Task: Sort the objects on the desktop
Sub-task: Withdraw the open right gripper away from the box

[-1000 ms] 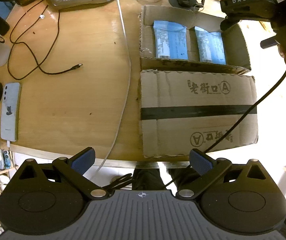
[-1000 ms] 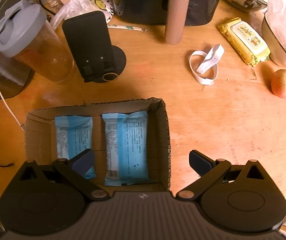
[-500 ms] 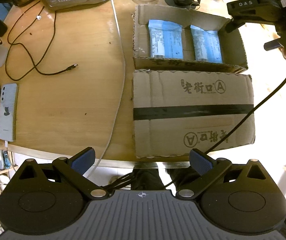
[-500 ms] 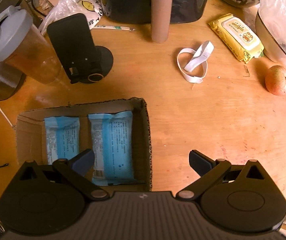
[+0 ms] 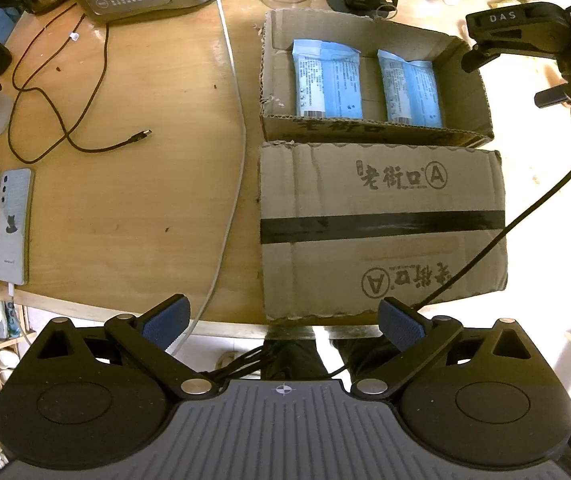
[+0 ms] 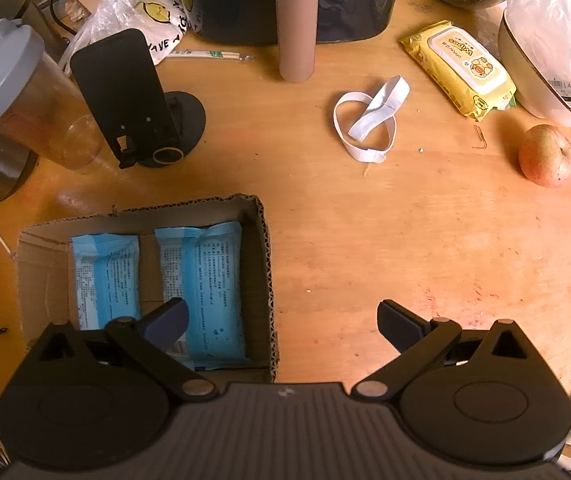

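My left hand-held gripper [image 5: 283, 314] hangs spread and empty at the near edge of the wooden surface [image 5: 133, 208]. My right hand-held gripper [image 6: 283, 318], also spread and empty, has drifted right since a second ago, so the open cardboard box [image 6: 263, 240] now sits further left. Two blue packets [image 6: 205, 280] lie side by side inside it. Beyond: one white band [image 6: 365, 120], one apple [image 6: 545, 156], one yellow wipes pack [image 6: 459, 68].

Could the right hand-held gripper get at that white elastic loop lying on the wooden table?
Probably yes. The right hand-held gripper is open and holds nothing, and bare wooden table lies between it and the white elastic loop, with nothing on top of the loop.
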The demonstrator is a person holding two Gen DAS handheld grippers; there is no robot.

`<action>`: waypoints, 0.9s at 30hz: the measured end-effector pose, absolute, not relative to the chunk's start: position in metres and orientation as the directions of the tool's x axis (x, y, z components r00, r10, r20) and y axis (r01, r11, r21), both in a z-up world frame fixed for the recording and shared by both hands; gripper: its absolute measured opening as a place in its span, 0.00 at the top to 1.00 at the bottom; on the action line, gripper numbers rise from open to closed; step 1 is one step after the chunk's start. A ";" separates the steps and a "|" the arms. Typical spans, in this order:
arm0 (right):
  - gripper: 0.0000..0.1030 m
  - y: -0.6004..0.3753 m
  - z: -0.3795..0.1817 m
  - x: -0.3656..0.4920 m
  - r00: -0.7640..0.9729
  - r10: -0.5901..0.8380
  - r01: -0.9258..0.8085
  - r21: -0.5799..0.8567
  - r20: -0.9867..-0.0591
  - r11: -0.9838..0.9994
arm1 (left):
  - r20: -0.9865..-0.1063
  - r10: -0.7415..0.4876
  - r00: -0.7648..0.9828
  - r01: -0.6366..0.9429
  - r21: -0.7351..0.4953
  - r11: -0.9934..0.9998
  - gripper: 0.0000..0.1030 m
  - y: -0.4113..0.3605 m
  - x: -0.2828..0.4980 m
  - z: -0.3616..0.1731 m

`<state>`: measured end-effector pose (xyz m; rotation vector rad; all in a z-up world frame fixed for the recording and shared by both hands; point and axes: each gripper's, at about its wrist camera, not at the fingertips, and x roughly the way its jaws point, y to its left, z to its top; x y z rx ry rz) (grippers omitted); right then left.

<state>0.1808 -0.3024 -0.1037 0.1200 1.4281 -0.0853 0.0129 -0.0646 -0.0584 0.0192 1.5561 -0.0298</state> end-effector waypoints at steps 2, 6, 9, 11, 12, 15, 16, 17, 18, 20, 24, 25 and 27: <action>0.00 -0.303 -0.104 0.181 0.141 0.015 0.131 0.034 -0.990 0.991 | -1.000 -0.006 0.014 0.031 -0.005 1.000 0.00 -0.065 0.013 -0.059; 0.00 -0.303 -0.105 0.180 0.140 0.020 0.130 0.039 -0.990 0.991 | -1.000 -0.006 0.013 0.028 -0.006 1.000 0.00 -0.064 0.014 -0.059; 0.00 -0.303 -0.105 0.180 0.140 0.023 0.131 0.041 -0.990 0.991 | -1.000 -0.006 0.013 0.027 -0.005 1.000 0.00 -0.063 0.015 -0.059; 0.00 -0.303 -0.105 0.180 0.139 0.024 0.130 0.043 -0.990 0.991 | -1.000 -0.005 0.014 0.027 -0.005 1.000 0.00 -0.063 0.016 -0.059; 0.00 -0.303 -0.106 0.180 0.139 0.025 0.130 0.043 -0.990 0.991 | -1.000 -0.005 0.015 0.027 -0.005 1.000 0.00 -0.063 0.017 -0.059; 0.00 -0.303 -0.106 0.179 0.140 0.027 0.129 0.046 -0.990 0.991 | -1.000 -0.004 0.017 0.025 -0.003 1.000 0.00 -0.062 0.020 -0.060; 0.00 -0.303 -0.106 0.179 0.140 0.028 0.130 0.047 -0.990 0.990 | -1.000 -0.004 0.018 0.025 -0.003 1.000 0.00 -0.062 0.021 -0.060; 0.00 -0.303 -0.105 0.179 0.141 0.029 0.131 0.047 -0.990 0.990 | -1.000 -0.004 0.019 0.025 -0.004 1.000 0.00 -0.062 0.022 -0.060; 0.00 -0.303 -0.105 0.178 0.142 0.029 0.131 0.048 -0.989 0.990 | -1.000 -0.004 0.020 0.025 -0.003 1.000 0.00 -0.062 0.022 -0.060; 0.00 -0.303 -0.105 0.178 0.141 0.031 0.133 0.050 -0.989 0.990 | -1.000 -0.003 0.022 0.027 -0.002 1.000 0.00 -0.062 0.024 -0.060; 0.00 -0.304 -0.106 0.177 0.142 0.032 0.135 0.051 -0.989 0.990 | -1.000 0.000 0.027 0.027 0.001 1.000 0.00 -0.060 0.029 -0.061; 0.00 -0.304 -0.106 0.177 0.142 0.032 0.135 0.051 -0.989 0.990 | -1.000 0.001 0.029 0.026 0.002 1.000 0.00 -0.059 0.030 -0.061; 0.00 -0.304 -0.106 0.177 0.141 0.032 0.135 0.051 -0.990 0.990 | -0.999 0.004 0.033 0.025 0.004 1.000 0.00 -0.058 0.033 -0.061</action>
